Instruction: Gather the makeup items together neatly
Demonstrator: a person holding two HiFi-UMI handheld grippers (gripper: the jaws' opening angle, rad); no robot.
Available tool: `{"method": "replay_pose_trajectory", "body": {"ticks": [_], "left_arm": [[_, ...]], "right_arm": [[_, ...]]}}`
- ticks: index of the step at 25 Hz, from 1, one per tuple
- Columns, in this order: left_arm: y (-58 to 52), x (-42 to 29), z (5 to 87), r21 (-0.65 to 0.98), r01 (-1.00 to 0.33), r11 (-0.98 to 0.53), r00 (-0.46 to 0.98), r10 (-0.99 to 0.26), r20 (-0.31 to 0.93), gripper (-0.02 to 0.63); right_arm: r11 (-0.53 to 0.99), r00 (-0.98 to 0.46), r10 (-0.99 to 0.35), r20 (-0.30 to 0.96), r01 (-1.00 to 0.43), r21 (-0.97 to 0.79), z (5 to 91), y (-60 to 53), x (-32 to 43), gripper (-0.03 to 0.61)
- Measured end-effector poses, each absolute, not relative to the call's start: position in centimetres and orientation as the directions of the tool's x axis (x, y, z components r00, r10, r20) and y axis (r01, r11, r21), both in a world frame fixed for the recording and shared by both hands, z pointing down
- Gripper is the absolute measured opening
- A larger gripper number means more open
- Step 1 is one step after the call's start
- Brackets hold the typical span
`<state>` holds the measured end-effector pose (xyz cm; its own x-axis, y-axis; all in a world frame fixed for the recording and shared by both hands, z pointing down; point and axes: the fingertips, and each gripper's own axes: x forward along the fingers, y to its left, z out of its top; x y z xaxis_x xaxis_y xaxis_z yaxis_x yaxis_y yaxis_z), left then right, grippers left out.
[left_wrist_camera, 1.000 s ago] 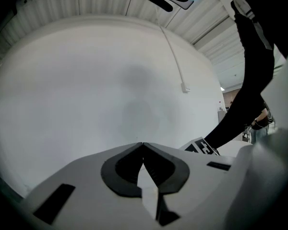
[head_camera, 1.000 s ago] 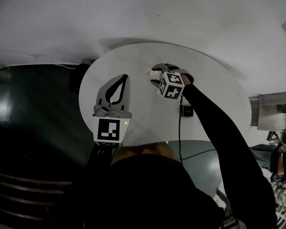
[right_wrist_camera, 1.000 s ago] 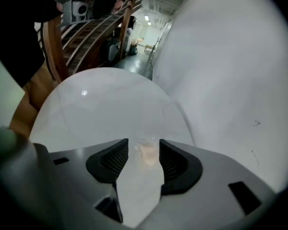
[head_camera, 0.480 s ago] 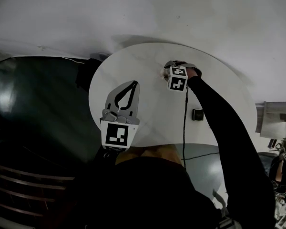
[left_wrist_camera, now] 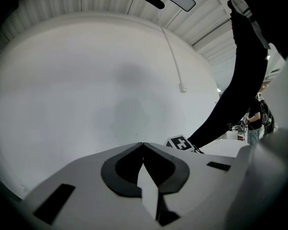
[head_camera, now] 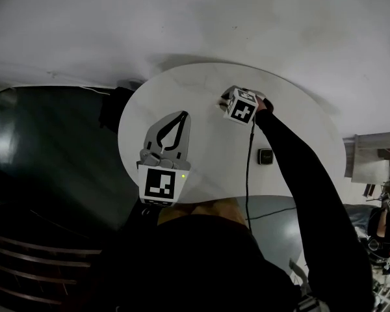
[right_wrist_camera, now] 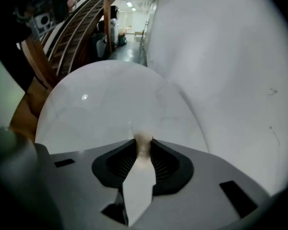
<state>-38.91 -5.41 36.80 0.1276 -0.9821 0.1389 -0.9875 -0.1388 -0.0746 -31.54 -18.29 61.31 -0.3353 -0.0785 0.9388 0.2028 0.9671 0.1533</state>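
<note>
- White round table (head_camera: 201, 168) stands against a white wall (head_camera: 182, 18); its top is mostly bare.
- Dark glossy floor (head_camera: 45, 148) is to the left of the table, and the right gripper view shows a wooden railing (right_wrist_camera: 81, 13) and a lit corridor behind it.
- Small dark square object (head_camera: 264, 156) lies flat on the table's right part, well apart from both claws.
- Thin cable (head_camera: 247, 174) runs from your right tool across the table and off the near edge.
- Your right gripper (head_camera: 226, 100) is at the far side of the table and points steeply down, with your black sleeve (head_camera: 299, 174) stretched out behind it.
- Right claw has just been closing. In its own view the right gripper (right_wrist_camera: 143, 140) pinches a beige makeup item (right_wrist_camera: 143, 146) at the very tips, with the pads pressed on both sides.
- That item sits at the table top on the far side; I cannot tell whether it is lifted or touching.
- Your left gripper (head_camera: 184, 114) hangs over the table's left half, about level and pointing away from you.
- Left claw (left_wrist_camera: 143, 144) has its tips together with nothing between them.
</note>
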Motion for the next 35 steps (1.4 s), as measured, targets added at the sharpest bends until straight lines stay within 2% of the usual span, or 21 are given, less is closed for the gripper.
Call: {"method": "replay_pose_trajectory", "body": {"ticks": [5, 10, 15, 21, 35], "left_arm": [[-7.0, -37.0, 36.0, -0.067, -0.978, -0.199, 0.19, -0.975, 0.117, 0.017], [-8.8, -34.5, 35.3, -0.072, -0.963, -0.258, 0.25, -0.963, 0.105, 0.017], [-10.6, -31.7, 35.7, -0.046, -0.946, -0.32, 0.314, -0.944, 0.104, 0.017], [-11.6, -27.8, 35.6, -0.037, -0.927, -0.374, 0.368, -0.923, 0.11, 0.017], [-12.2, -21.7, 36.4, -0.026, -0.902, -0.43, 0.423, -0.896, 0.136, 0.017]], "right_arm": [[0.985, -0.423, -0.16, 0.892, -0.007, 0.174, 58.3, -18.7, -30.2, 0.112], [0.973, -0.483, -0.206, 0.851, -0.197, 0.123, 55.4, -19.0, -27.4, 0.112], [0.942, -0.53, -0.256, 0.809, -0.323, 0.087, 53.2, -19.2, -23.9, 0.114], [0.86, -0.58, -0.277, 0.766, -0.505, -0.071, 50.6, -18.5, -20.2, 0.117], [0.684, -0.648, -0.294, 0.703, -0.656, -0.319, 51.6, -11.6, -15.6, 0.125]]}}
